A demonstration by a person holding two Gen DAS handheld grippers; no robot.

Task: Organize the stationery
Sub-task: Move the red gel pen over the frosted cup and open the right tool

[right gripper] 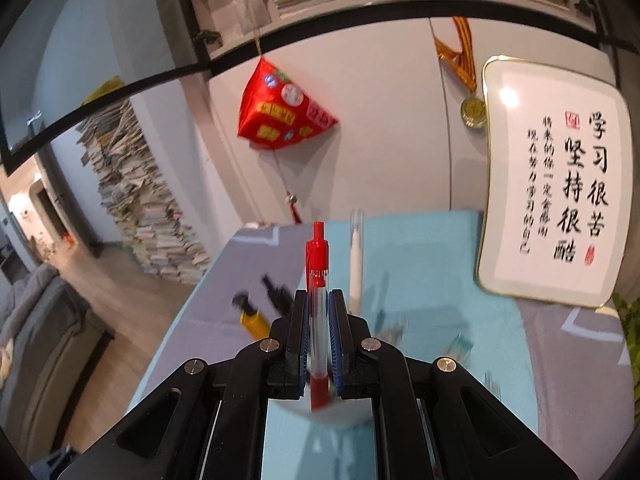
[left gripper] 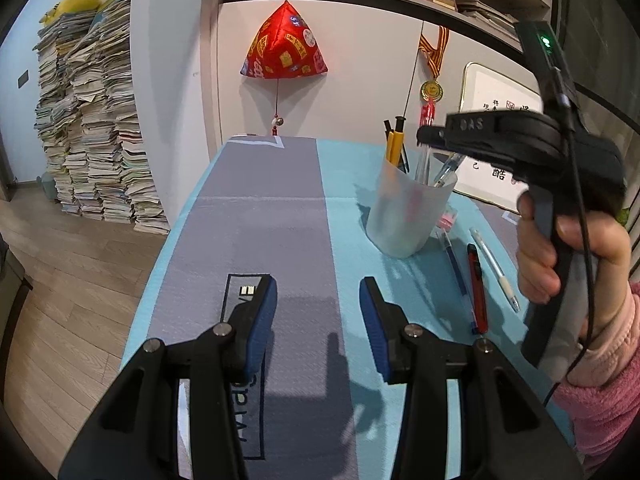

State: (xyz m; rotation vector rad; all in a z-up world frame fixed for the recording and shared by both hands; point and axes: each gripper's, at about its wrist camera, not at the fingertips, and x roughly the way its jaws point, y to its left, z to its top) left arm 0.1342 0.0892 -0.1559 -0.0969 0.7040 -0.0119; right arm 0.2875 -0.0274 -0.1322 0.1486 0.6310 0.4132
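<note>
A frosted pen cup stands on the mat and holds several pens, among them a yellow one. My right gripper is above the cup's rim. In the right wrist view it is shut on a red pen held upright over the cup. Three items lie on the mat to the right of the cup: a blue pen, a red and black pen and a clear pencil. My left gripper is open and empty, low over the grey strip.
A teal and grey mat covers the table. A framed calligraphy board leans on the wall at the right. A red hanging ornament and a medal hang behind. A tall stack of papers stands on the floor left.
</note>
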